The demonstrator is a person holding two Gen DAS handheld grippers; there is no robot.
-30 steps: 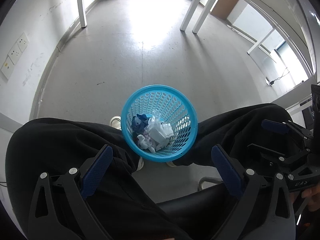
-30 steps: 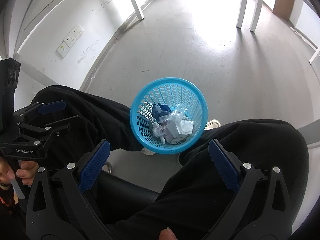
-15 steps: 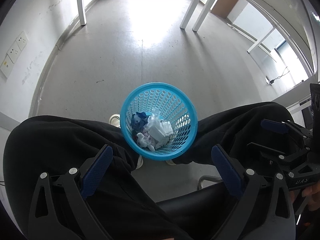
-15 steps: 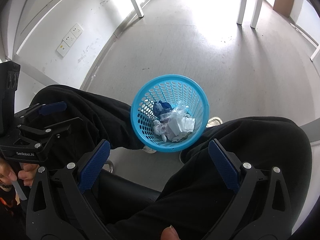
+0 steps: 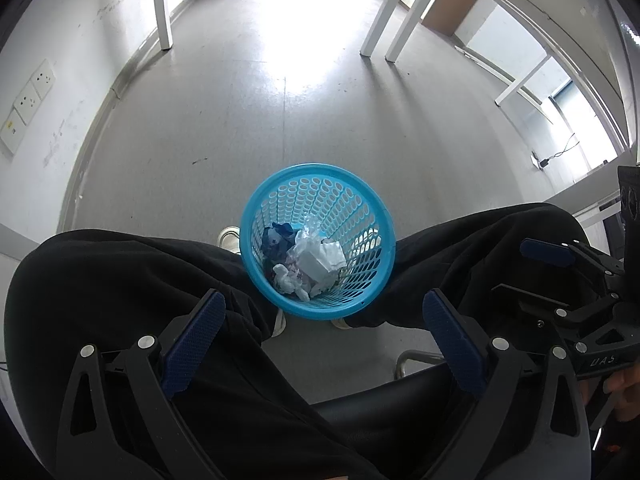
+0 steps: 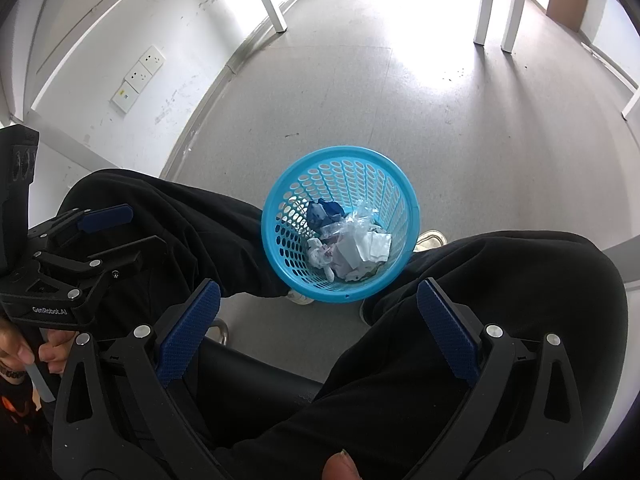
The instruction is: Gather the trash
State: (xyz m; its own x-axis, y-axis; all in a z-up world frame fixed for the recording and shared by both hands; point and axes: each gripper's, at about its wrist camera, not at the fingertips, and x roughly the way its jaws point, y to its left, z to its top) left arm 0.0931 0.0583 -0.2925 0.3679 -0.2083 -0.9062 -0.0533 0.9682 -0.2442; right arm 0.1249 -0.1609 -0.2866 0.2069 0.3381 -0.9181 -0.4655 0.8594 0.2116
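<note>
A blue perforated plastic basket [image 5: 320, 178] stands on the floor between the seated person's knees; it also shows in the right wrist view [image 6: 340, 158]. Crumpled white paper, clear plastic and a dark blue wrapper [image 5: 306, 258] lie inside it [image 6: 348, 240]. My left gripper [image 5: 322, 340] is open and empty, held above the lap, short of the basket. My right gripper [image 6: 316, 328] is open and empty too, beside the left one. Each gripper shows in the other's view: the right one [image 5: 568, 280] and the left one [image 6: 92, 240].
The person's black-trousered legs [image 5: 120, 280] flank the basket, over a black chair seat [image 6: 256, 384]. White table legs [image 5: 384, 20] stand on the grey floor farther off. A white wall with sockets [image 6: 138, 78] runs along the left.
Both views have shifted slightly, so the basket sits a little higher in frame. Both grippers stay open and empty.
</note>
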